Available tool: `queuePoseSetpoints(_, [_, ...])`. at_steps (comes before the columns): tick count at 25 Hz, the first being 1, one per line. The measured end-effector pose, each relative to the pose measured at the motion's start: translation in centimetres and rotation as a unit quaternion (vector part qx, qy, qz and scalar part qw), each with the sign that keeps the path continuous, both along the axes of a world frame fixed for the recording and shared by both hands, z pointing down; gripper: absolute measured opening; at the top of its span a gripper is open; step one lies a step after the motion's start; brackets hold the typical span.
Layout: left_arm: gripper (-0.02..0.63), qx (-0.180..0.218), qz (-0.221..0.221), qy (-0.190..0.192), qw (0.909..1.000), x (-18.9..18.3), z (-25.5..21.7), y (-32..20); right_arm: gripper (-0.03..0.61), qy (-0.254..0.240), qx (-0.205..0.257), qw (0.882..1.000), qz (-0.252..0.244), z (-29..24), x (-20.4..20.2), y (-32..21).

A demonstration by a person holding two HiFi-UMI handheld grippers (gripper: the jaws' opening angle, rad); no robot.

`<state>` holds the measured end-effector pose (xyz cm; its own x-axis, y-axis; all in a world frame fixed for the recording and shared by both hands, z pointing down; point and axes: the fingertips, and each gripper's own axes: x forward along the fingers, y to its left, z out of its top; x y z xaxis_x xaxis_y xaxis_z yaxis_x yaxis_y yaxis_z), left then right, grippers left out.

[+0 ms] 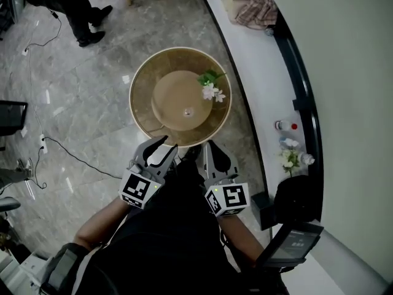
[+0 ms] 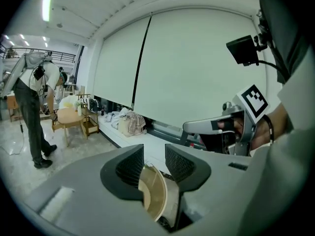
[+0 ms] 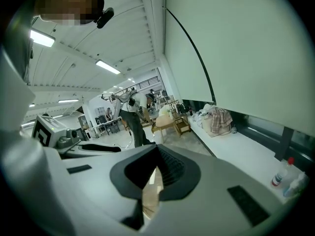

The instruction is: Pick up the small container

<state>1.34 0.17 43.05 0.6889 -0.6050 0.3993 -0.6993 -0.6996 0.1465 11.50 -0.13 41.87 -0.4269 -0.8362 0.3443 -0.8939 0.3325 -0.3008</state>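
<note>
A round wood-coloured table with a raised inner disc stands just ahead of me. At its middle lies a small pale object, too small to make out. White flowers with green leaves sit on the disc's right side. My left gripper hovers at the table's near rim, its jaws drawn together with nothing held. In the left gripper view the table's rim shows through the narrow slit. My right gripper is beside it, shut and empty.
A long white ledge curves along the right wall, with a bundle of cloth, small bottles and more flowers on it. A cable runs over the marble floor. A person's legs are at the far left.
</note>
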Motion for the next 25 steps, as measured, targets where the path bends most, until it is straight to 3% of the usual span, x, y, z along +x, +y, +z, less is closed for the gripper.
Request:
queuePoseSetpoints(13, [0.144,-0.031,-0.002,-0.077,0.9965,1.3,9.0,-4.3,-0.003,0.033,-0.027,0.999,-0.027,6.2,2.3,-4.7])
queuePoseSetpoints(25, [0.192,-0.071,0.025,-0.107,0.9914,1.2,18.9,-7.8,-0.003,0.045,-0.075,0.996,0.009,13.2,1.8,-7.5])
